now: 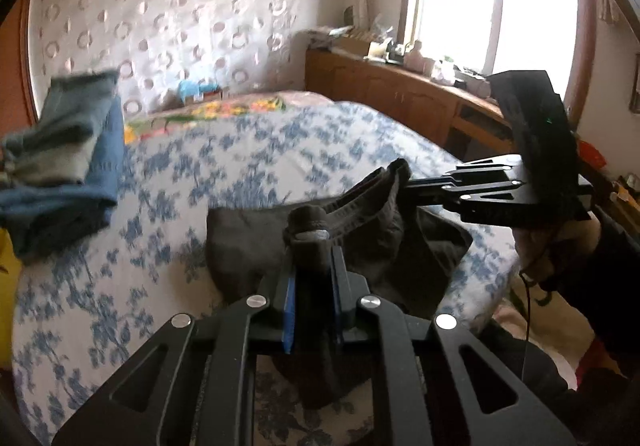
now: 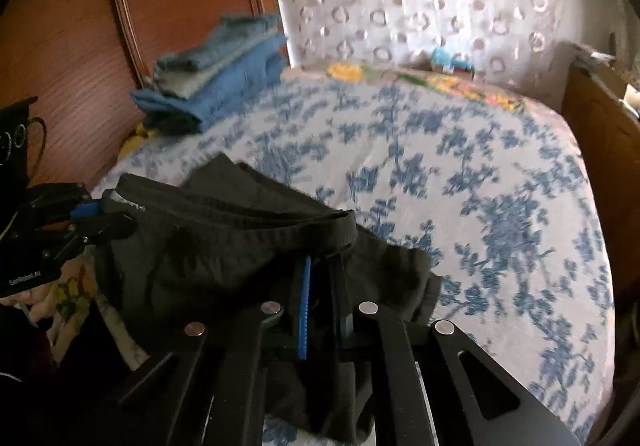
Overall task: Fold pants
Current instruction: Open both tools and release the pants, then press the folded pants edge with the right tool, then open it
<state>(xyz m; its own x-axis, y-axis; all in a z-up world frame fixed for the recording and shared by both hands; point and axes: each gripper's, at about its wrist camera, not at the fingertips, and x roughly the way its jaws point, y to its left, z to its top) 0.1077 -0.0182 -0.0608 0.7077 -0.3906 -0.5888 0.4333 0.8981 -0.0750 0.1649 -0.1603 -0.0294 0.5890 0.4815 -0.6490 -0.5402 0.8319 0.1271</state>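
Dark brown pants point(image 1: 244, 242) hang by the waistband over the near edge of the bed point(image 1: 224, 165). My left gripper point(image 1: 312, 242) is shut on one end of the waistband. My right gripper point(image 1: 404, 181) comes in from the right and is shut on the other end. In the right wrist view the pants point(image 2: 208, 254) drape across the front, my right gripper point(image 2: 324, 258) pinches the waistband, and my left gripper point(image 2: 102, 215) holds the far left end. The waistband is stretched between them.
A stack of folded blue and grey clothes point(image 1: 68, 161) lies at the bed's left side, also in the right wrist view point(image 2: 216, 81). A wooden headboard point(image 2: 80, 25) is at the left, a wooden cabinet point(image 1: 400, 93) with clutter under the window.
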